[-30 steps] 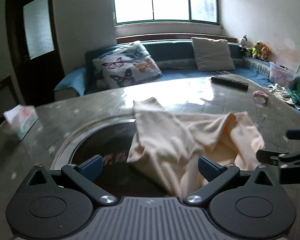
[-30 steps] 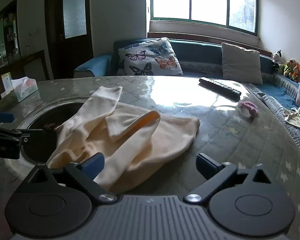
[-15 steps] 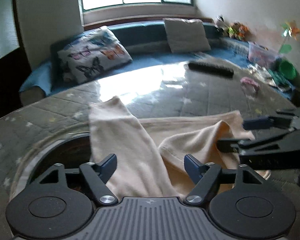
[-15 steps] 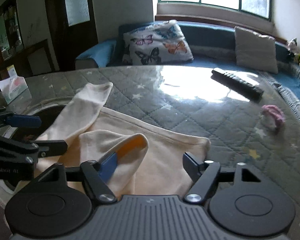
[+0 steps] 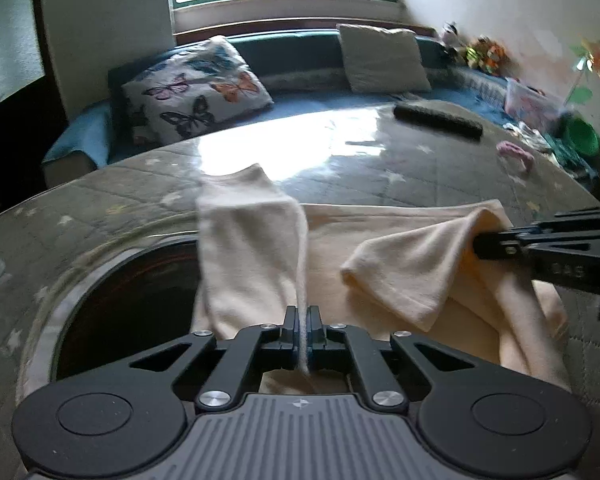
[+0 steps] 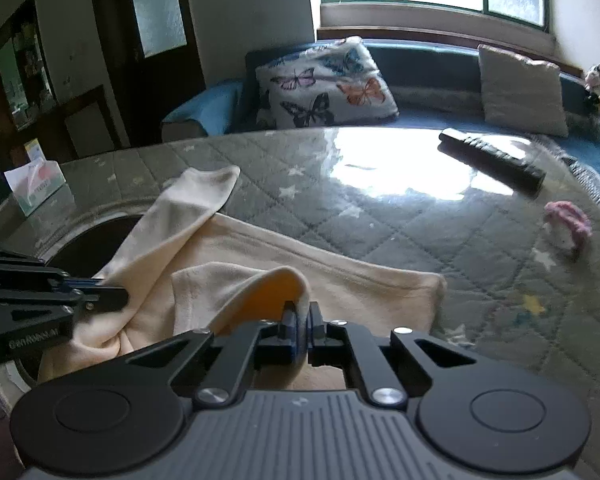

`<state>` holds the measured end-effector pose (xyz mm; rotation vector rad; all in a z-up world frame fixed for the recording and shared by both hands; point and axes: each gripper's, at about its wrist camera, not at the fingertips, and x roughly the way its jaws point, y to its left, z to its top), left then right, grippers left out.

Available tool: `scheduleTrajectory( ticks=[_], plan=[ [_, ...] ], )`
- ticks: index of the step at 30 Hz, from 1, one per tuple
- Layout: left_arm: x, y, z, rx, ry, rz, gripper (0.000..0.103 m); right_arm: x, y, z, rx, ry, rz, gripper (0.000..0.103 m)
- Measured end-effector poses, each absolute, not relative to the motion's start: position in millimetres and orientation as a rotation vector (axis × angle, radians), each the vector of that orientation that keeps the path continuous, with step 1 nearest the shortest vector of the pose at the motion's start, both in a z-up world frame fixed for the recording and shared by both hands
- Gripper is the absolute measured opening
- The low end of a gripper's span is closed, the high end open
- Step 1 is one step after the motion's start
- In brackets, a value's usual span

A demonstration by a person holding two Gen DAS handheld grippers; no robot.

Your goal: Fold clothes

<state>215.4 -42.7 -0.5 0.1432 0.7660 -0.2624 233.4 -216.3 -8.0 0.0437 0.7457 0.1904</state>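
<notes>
A soft, cream knit garment [image 5: 380,256] lies crumpled on the glossy quilted table cover [image 6: 400,216], just ahead of both grippers. The left gripper [image 5: 302,334] pinches a thin raised fold of it; the right gripper [image 6: 300,332] clamps a rolled edge showing orange lining. Only the right view shows a tissue box [image 6: 36,188] far left; only the left shows a green bowl [image 5: 580,136] far right.
</notes>
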Motion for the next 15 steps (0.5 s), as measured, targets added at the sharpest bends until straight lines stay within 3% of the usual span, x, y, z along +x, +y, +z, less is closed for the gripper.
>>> scheduleTrajectory(
  ticks=[15],
  plan=[
    [145.9, 12.8, 10.4, 0.11, 0.704, -0.095, 0.003, 150.4, -267.8, 22.5, 0.078, 0.651, 0.004, 0.003]
  ],
)
